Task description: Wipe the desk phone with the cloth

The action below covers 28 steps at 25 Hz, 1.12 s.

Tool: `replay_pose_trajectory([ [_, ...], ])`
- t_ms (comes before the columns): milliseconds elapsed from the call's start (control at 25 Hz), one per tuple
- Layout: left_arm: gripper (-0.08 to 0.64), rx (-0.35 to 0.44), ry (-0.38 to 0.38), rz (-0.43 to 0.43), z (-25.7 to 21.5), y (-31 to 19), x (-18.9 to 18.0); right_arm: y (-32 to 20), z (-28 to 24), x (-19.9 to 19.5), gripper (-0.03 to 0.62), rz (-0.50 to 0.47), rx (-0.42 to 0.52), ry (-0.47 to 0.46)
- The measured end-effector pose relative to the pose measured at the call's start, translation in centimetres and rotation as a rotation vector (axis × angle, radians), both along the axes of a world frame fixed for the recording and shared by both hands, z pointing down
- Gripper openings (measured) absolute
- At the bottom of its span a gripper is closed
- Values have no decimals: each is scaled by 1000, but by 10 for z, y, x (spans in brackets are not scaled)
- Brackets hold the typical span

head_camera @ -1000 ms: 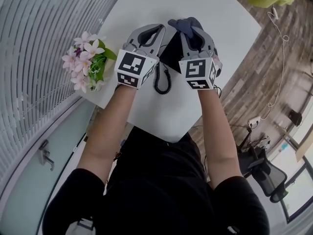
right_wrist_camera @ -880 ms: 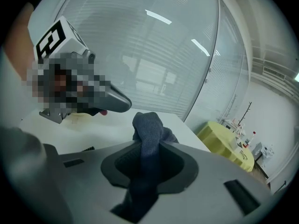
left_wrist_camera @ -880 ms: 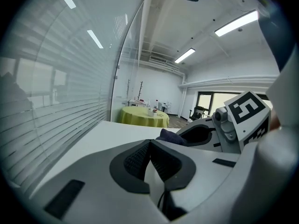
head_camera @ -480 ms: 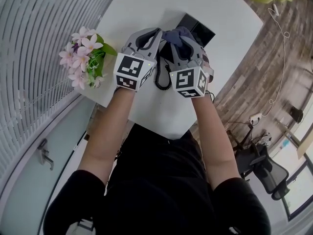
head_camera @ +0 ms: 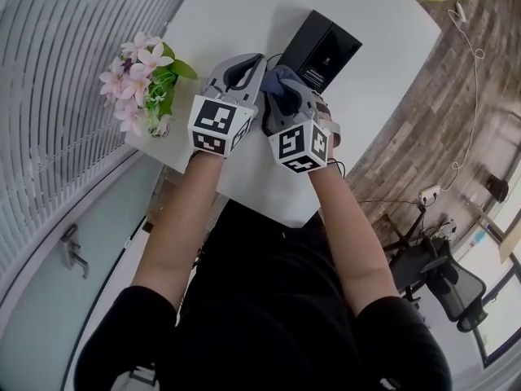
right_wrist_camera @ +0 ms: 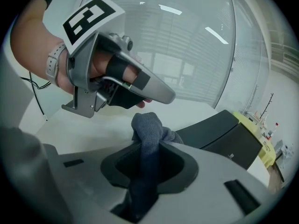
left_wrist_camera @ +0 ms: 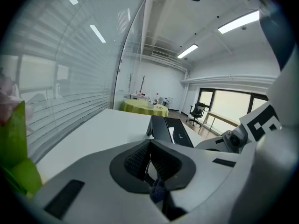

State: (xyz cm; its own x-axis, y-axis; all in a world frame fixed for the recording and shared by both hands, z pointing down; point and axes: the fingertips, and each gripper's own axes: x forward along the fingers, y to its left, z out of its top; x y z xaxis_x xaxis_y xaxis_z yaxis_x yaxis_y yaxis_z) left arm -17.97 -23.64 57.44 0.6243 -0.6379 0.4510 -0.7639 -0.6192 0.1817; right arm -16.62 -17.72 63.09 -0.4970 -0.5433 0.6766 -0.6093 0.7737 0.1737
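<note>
The black desk phone (head_camera: 326, 43) lies on the white table (head_camera: 236, 15), beyond both grippers; it also shows ahead as the phone (left_wrist_camera: 170, 130) and at the right as the phone (right_wrist_camera: 224, 132). My right gripper (head_camera: 285, 96) is shut on a blue-grey cloth (head_camera: 281, 76). In its own view the right gripper (right_wrist_camera: 149, 150) pinches the cloth (right_wrist_camera: 147, 125), which bunches up above the jaws, just short of the phone's near edge. My left gripper (head_camera: 259, 62) sits beside it to the left, near the phone's near corner. The left gripper (left_wrist_camera: 148, 155) has its jaws shut to a thin slit.
A pot of pink flowers (head_camera: 142, 88) stands at the table's left edge, close to the left gripper. A thin cable (head_camera: 336, 167) hangs off the table's near right edge. Slatted blinds (head_camera: 73, 63) line the left side; wooden floor and an office chair (head_camera: 444, 287) lie right.
My right gripper has drawn the cloth back toward me and leftward off the phone, uncovering its black top. The left gripper has stayed where it was.
</note>
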Motion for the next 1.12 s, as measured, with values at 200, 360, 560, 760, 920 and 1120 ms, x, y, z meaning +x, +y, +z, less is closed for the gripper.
replay_pose_trajectory([
  [200,11,-2,-5,5,-9,23,-9,15,5,-5,94,2,-61,-19],
  [360,11,-3,-8,13,-25,46,-12,33,-12,0,95,5,-71,-19],
  [560,11,18,19,40,-62,71,-12,64,-73,15,95,72,-69,-123],
  [760,11,62,71,99,-118,100,3,85,-146,44,95,165,-21,-242],
  [920,11,110,78,169,-158,141,27,107,-195,68,95,187,20,-335],
  [1120,11,151,122,141,-204,174,33,124,-254,87,95,152,87,-488],
])
